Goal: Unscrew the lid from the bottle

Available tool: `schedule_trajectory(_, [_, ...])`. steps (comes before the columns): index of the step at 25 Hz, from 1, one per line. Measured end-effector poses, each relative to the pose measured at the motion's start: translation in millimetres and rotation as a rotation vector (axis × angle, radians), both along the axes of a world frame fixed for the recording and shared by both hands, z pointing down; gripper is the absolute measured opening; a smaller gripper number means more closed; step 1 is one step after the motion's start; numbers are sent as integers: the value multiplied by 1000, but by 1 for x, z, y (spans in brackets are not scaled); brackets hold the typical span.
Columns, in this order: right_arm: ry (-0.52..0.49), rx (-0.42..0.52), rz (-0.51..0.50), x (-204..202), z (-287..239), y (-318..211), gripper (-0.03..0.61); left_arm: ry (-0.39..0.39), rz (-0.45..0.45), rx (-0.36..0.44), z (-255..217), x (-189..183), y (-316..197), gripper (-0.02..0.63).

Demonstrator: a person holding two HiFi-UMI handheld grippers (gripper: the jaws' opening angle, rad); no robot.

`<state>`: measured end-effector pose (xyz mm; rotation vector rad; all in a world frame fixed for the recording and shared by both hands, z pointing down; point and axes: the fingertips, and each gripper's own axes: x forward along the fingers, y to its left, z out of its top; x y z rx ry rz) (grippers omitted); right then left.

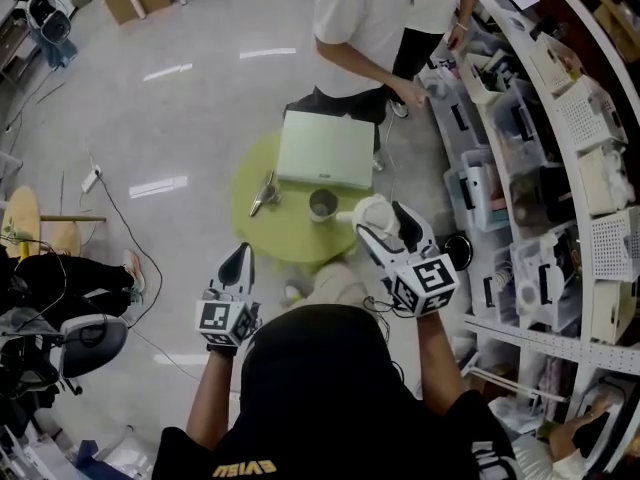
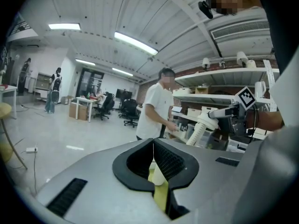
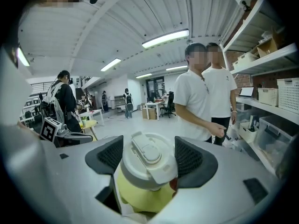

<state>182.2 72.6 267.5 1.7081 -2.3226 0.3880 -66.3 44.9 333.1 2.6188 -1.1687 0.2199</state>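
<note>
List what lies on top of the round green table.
A pale green box, a grey cup and a metal tool lie on the table. The right claw, gripping a white lid, covers its near right edge.

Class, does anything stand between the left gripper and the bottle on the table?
Nothing visible does: only bare tabletop lies between the shut left gripper and the bottle. The metal tool lies to the side of that path.
</note>
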Motion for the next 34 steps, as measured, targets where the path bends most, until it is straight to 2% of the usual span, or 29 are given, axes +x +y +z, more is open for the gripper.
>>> schedule_trajectory(6, [10,12,5,1,-7,5,344,-5,-13,2,-2,-10,-1,20])
schedule_trajectory(13, [28,12,20,5,-6,10,344,11,19,-3,-2,3,5,20])
schedule_trajectory(20, [29,18,24,6,-8,10,343,-20,63,24,-5,14,6,20])
schedule_trajectory(34, [38,17,5,-5,-6,8,342,-21,68,37,-6,12,8,21])
